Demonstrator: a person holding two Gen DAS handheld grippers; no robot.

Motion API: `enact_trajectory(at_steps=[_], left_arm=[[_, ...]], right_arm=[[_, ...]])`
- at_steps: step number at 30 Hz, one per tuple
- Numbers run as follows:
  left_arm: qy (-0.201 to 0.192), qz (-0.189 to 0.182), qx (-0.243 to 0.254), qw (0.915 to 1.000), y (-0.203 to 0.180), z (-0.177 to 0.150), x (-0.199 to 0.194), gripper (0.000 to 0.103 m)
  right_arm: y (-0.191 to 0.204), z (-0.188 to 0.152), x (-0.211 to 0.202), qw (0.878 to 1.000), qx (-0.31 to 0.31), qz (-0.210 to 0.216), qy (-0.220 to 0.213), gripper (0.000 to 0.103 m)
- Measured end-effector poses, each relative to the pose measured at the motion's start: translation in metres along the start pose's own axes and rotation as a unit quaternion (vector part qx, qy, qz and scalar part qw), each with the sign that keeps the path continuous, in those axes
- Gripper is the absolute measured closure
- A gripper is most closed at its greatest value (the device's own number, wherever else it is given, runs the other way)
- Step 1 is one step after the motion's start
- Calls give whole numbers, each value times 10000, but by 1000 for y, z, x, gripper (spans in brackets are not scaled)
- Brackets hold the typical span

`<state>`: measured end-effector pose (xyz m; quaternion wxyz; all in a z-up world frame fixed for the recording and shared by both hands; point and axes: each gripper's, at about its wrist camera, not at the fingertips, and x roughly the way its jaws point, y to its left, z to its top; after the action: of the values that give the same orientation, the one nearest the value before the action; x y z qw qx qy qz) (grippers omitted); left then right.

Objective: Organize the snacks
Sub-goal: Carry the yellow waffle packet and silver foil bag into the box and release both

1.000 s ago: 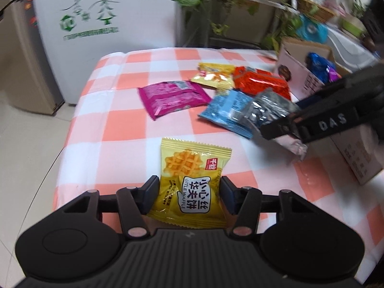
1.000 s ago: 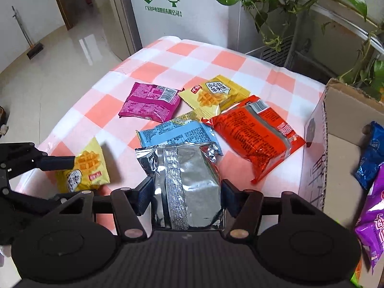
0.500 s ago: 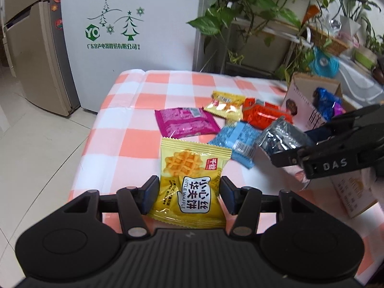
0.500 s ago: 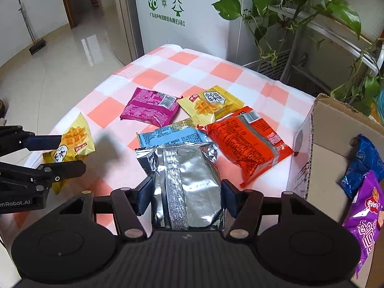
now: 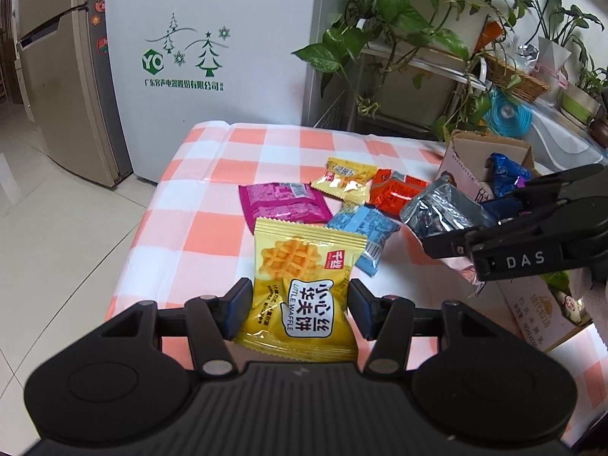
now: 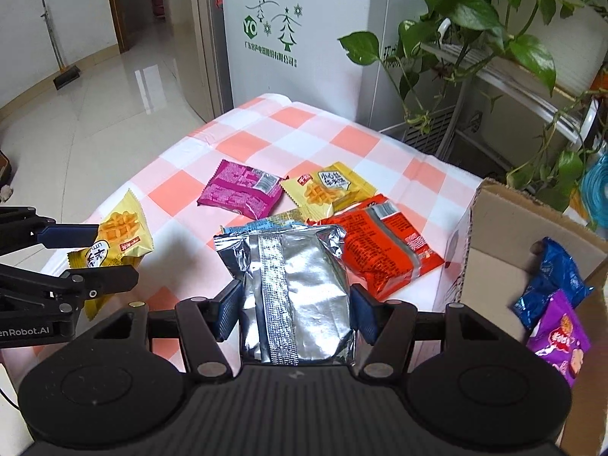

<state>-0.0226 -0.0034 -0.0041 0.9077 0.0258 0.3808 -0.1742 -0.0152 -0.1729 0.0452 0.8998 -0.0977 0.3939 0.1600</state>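
Observation:
My left gripper (image 5: 300, 300) is shut on a yellow waffle packet (image 5: 304, 285) and holds it above the table's near left edge; the packet also shows in the right wrist view (image 6: 117, 237). My right gripper (image 6: 292, 304) is shut on a silver foil packet (image 6: 292, 288), lifted above the table beside the cardboard box (image 6: 494, 228). The foil packet shows in the left wrist view (image 5: 437, 209). On the checked tablecloth (image 6: 304, 129) lie a magenta packet (image 6: 239, 190), a second yellow waffle packet (image 6: 326, 188), a red packet (image 6: 383, 245) and a blue packet (image 5: 364, 231).
The open box at the right holds a dark blue packet (image 6: 551, 273) and a purple packet (image 6: 558, 342). A white fridge (image 5: 212, 49) stands behind the table. Potted plants on a rack (image 6: 494, 38) stand at the back right. Tiled floor lies left.
Both grippers have risen with their packets; the table and the loose packets now sit lower and farther away in both views. The right gripper has edged towards the box.

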Motion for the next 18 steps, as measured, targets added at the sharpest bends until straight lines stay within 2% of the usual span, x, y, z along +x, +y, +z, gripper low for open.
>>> enact_trajectory(at_steps=[18], left_arm=[[-183, -126, 201, 9996, -37, 20, -10, 49]], right_arm=[[-17, -3, -46, 9990, 108, -171, -391, 36]])
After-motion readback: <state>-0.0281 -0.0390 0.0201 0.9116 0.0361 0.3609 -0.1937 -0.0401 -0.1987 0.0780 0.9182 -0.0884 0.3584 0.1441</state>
